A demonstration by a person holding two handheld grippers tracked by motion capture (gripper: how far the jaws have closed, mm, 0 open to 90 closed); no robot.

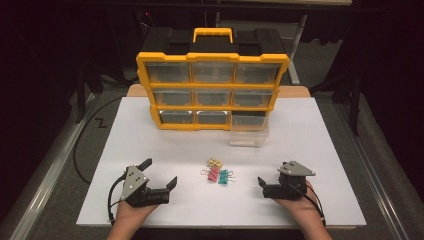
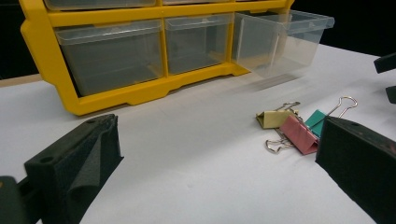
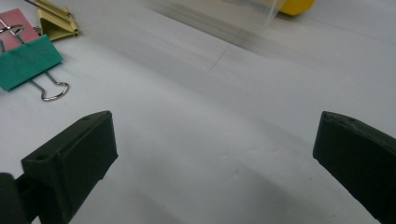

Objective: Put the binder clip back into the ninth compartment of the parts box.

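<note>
Three binder clips lie in a tight cluster on the white bench [image 1: 150, 135], well in front of the yellow drawer cabinet [image 1: 212, 60]: a yellow clip [image 1: 215, 163] nearest the cabinet, then a pink clip [image 1: 213, 173] and a teal clip [image 1: 223, 176] side by side. The cabinet's bottom drawer [image 1: 248, 131] on the right stands pulled out. The left tongs [image 1: 161, 173] rest on the bench to the left of the cluster, spread wide and holding nothing; the right tongs [image 3: 215, 154] sit to its right, equally wide and empty. The clips look light, stiff and smooth, likely to skid when nudged. The folded steel body seems the surest hold, squeezed across its flat faces, since the wire loops would pivot.
</note>
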